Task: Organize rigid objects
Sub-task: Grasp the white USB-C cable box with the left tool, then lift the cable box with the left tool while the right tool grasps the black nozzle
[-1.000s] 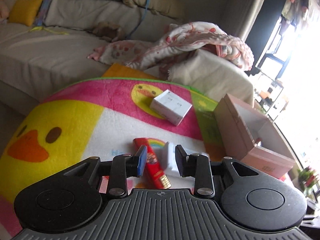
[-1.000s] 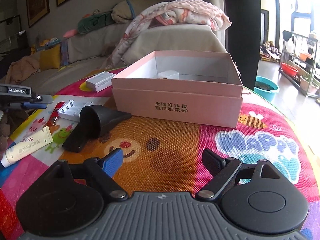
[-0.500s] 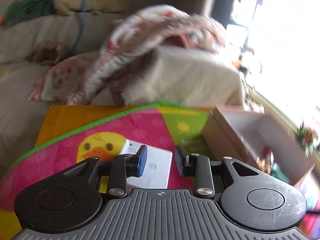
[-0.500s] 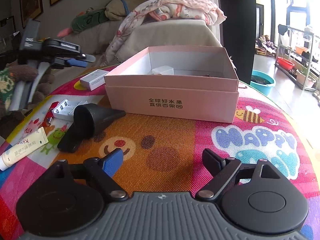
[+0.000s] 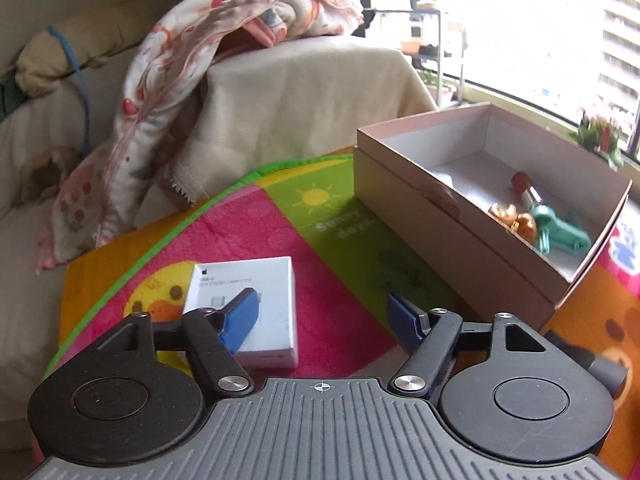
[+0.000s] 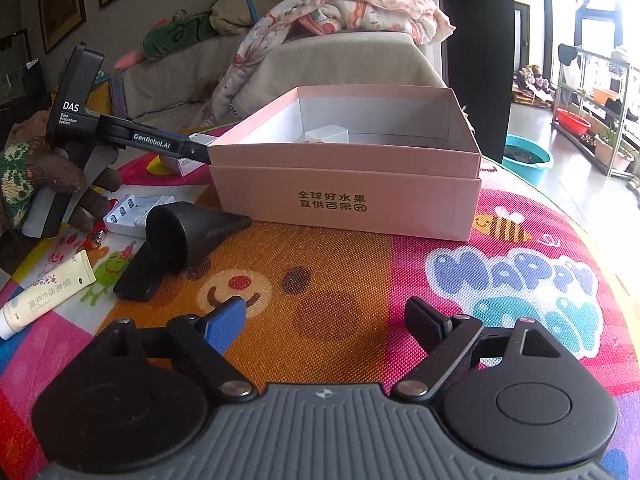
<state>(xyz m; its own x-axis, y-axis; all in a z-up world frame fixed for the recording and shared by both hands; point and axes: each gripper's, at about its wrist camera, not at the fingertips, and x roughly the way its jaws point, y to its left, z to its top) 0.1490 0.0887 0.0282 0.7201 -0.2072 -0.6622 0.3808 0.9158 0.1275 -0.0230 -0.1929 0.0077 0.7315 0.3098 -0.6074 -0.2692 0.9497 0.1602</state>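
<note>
My left gripper (image 5: 320, 300) hovers low over the colourful mat, jaws opening wide, nothing pressed between the pads. Its left finger overlaps a small white cable box (image 5: 256, 280) lying flat on the mat. To the right stands the open pink box (image 5: 440, 216), holding a red lipstick (image 5: 526, 186), a gold piece (image 5: 516, 218) and a green item (image 5: 560, 232). In the right wrist view, the left gripper (image 6: 198, 152) reaches in beside the pink box's (image 6: 344, 200) left corner. My right gripper (image 6: 324, 308) stays open and empty above the mat.
A black nozzle (image 6: 180, 236), a white battery charger (image 6: 132, 212), a cream tube (image 6: 44, 296) and a small red item (image 6: 96, 236) lie left of the pink box. A knitted glove (image 6: 60, 176) holds the left tool. A sofa with a blanket (image 5: 224, 60) stands behind.
The left gripper swung right, away from the red tube and charger, to the white cable box, and its jaws went from narrow to wide. The right gripper stayed put.
</note>
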